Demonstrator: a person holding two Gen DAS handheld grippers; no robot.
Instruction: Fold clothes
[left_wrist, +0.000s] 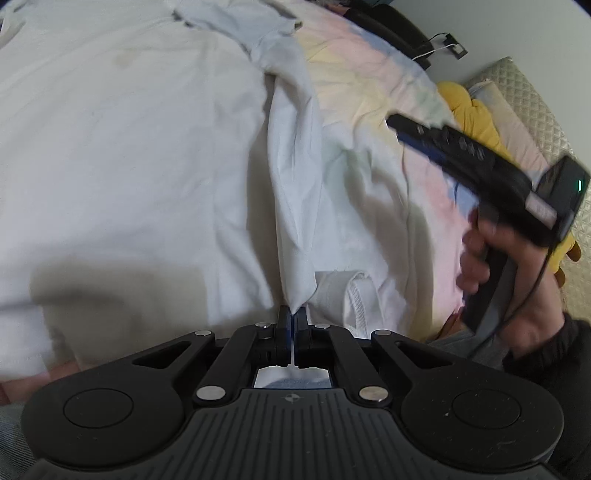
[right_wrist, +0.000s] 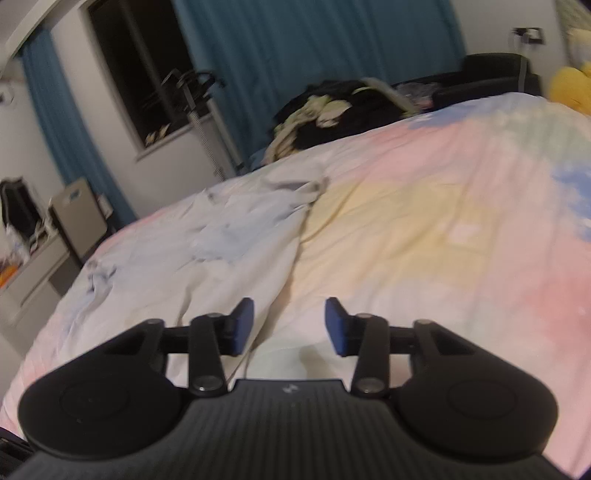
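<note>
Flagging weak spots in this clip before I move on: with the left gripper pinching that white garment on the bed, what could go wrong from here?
1. The left gripper is shut on only a narrow bunched tip of the white garment; a pull might slip it free.
2. The right gripper is open and empty above the pastel duvet, so the garment hangs from one point and may twist or crumple.
3. A thin cable lies across the duvet near the garment and could snag.

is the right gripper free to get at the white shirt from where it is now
Probably yes. The right gripper is open with nothing between its pads, held above the bedspread. The white shirt lies flat beside it; only the left gripper pinches a fold.
</note>
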